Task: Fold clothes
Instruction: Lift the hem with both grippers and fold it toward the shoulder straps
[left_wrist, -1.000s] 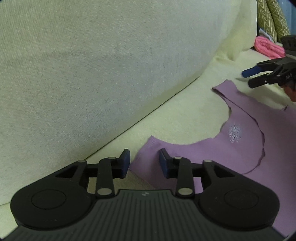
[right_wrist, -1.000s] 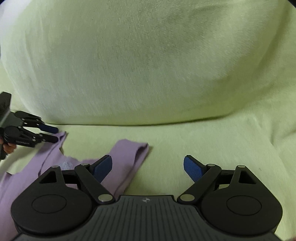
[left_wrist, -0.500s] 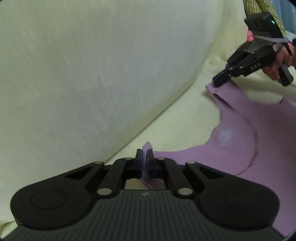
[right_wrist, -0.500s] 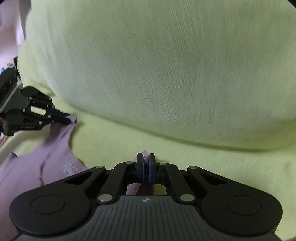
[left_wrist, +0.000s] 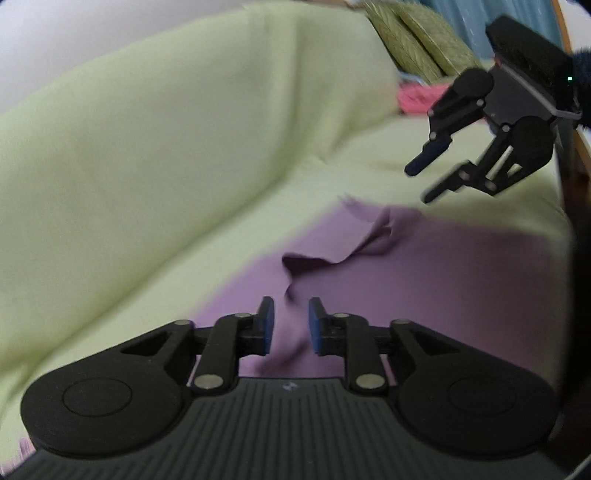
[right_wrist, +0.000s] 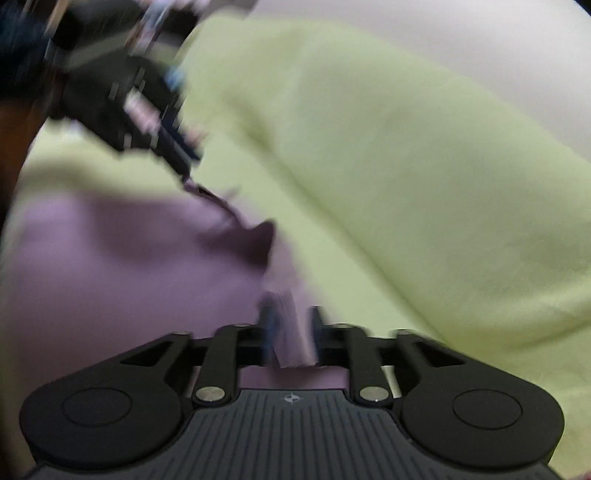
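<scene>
— Left wrist view, what's there?
— One purple garment (left_wrist: 424, 280) lies on the pale green sofa (left_wrist: 147, 177), its long axis along the seat. The left hand-held gripper (left_wrist: 288, 325) is spread above it; the right hand-held gripper (left_wrist: 424, 181) is spread too. Two olive cushions (left_wrist: 417, 40).
— Right wrist view?
— Blurred. The right hand-held gripper (right_wrist: 290, 332) is parted, a strip of purple garment (right_wrist: 110, 258) between its fingers.

The shirt (left_wrist: 461, 280) under me is plain purple, darker in its folds. The sofa (left_wrist: 166, 155) is pale yellow-green, unpatterned. My left hand-held gripper (left_wrist: 287, 325) is black with blue pads (left_wrist: 267, 325); my right hand-held gripper (left_wrist: 428, 181) is black too, with a blue pad. Behind it lie olive cushions (left_wrist: 413, 40) with a pale leafy pattern and a pink cloth (left_wrist: 413, 98). The wall (right_wrist: 461, 48) is white.
</scene>
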